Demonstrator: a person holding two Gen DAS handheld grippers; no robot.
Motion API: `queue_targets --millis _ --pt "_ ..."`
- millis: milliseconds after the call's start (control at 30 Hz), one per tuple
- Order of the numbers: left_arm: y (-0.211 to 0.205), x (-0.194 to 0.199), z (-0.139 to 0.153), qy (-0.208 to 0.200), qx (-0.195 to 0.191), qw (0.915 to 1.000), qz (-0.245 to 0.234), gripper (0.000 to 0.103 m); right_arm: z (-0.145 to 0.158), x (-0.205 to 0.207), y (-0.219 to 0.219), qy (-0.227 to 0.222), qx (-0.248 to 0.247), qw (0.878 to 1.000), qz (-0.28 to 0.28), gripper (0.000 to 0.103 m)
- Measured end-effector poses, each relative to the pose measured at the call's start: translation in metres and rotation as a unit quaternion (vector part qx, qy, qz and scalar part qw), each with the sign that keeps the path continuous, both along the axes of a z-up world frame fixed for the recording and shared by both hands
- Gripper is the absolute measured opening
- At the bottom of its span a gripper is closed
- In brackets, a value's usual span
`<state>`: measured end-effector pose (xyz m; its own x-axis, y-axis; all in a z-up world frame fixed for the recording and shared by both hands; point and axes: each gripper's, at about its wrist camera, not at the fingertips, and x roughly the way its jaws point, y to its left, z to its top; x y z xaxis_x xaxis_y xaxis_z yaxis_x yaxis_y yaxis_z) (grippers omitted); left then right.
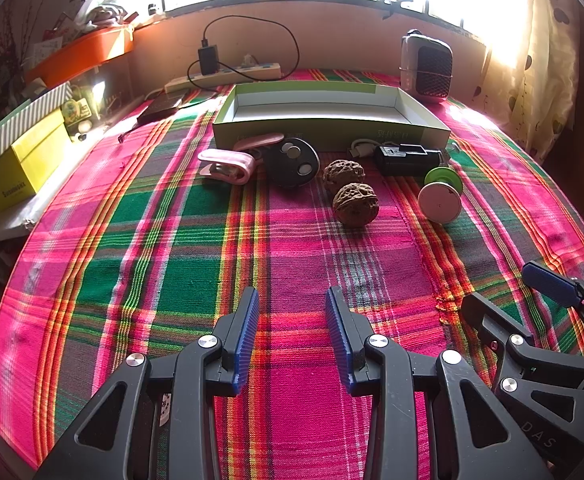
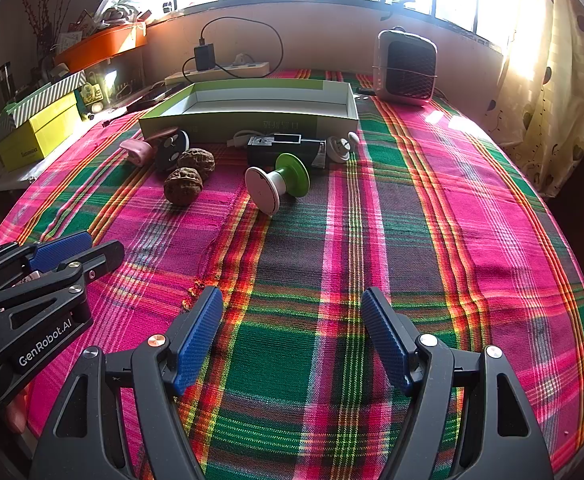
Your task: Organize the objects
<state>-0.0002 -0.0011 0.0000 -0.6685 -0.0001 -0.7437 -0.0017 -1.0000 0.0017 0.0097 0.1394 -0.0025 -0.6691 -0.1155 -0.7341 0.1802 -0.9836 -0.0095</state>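
Both grippers hovered over the near part of the plaid cloth, well short of the things to be sorted. The left gripper had its blue pads parted with only cloth showing between them, and it held nothing. The right gripper stood wider still, jaws fully apart and also empty.

The loose things lay in a row along the near wall of the shallow green-sided box, which was empty inside as far as could be seen. From left to right there were a pink clip, a dark round fob overlapping it, two walnuts touching each other, a black charger with a white cable, and a spool with a white end and a green end lying on its side. A small white piece sat at the right end, seen only from the right wrist.

The likely trouble was rolling. The walnuts were round and hard, so a pinch off their middle would probably squirt one out across the cloth, and nudging one would shift its neighbour. The spool could roll away at a touch. The fob and clip lay so close that closing on one might drag the other. With the grippers side by side, reaching for neighbouring items at once risked a knock between them.
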Motion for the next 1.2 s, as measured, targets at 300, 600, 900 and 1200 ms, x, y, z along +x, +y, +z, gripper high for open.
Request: queue_targets --millis 300,600,900,1200 --pt "-0.003 -0.002 0.0 -0.007 0.004 0.9999 -0.01 0.033 0.002 -0.004 0.003 -0.013 0.003 1.0 0.028 0.072" --pt "-0.018 0.012 0.019 0.008 0.015 0.999 -0.042 0.032 0.004 -0.01 0.004 -0.04 0.013 0.996 0.074 0.072" --pt "-0.053 0.043 0.034 0.029 0.019 0.9982 -0.049 0.033 0.005 -0.015 0.008 -0.05 0.008 0.995 0.082 0.072" --pt "-0.07 0.065 0.026 0.024 0.041 0.9964 -0.07 0.036 0.027 -0.011 0.017 -0.006 -0.045 0.995 0.089 0.072"
